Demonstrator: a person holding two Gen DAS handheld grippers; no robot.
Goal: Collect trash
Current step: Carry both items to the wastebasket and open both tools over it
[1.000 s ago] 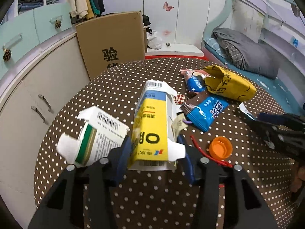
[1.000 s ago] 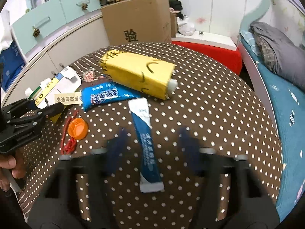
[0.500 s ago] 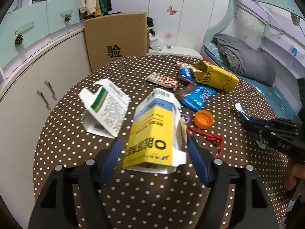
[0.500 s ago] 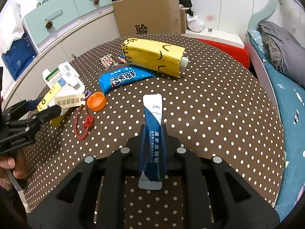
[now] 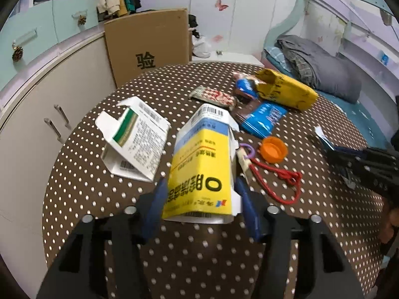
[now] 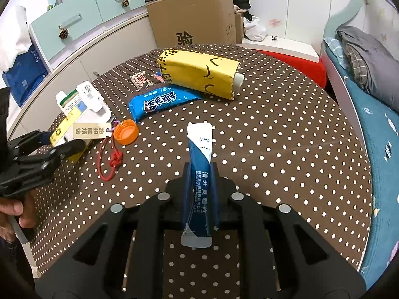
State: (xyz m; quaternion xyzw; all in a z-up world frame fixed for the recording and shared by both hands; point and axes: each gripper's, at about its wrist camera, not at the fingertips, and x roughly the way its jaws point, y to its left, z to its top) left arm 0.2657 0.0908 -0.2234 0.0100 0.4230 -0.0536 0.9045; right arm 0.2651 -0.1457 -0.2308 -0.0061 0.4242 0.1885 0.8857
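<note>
The yellow carton (image 5: 202, 172) lies on the dotted table (image 5: 199, 254) between the closing jaws of the left gripper (image 5: 202, 208). Right of the carton, the right gripper (image 6: 200, 186) pinches a blue sachet (image 6: 199, 174). Beyond it, the white box (image 5: 136, 142), orange cap (image 5: 273, 149), red cord (image 5: 276, 182), blue wrapper (image 5: 261, 118) and yellow pack (image 5: 286, 92) remain uncollected.

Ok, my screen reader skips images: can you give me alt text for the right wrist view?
The right gripper is shut on a blue and white sachet above a brown polka-dot table. Beyond lie a yellow pack, a blue wrapper and an orange cap.
</note>
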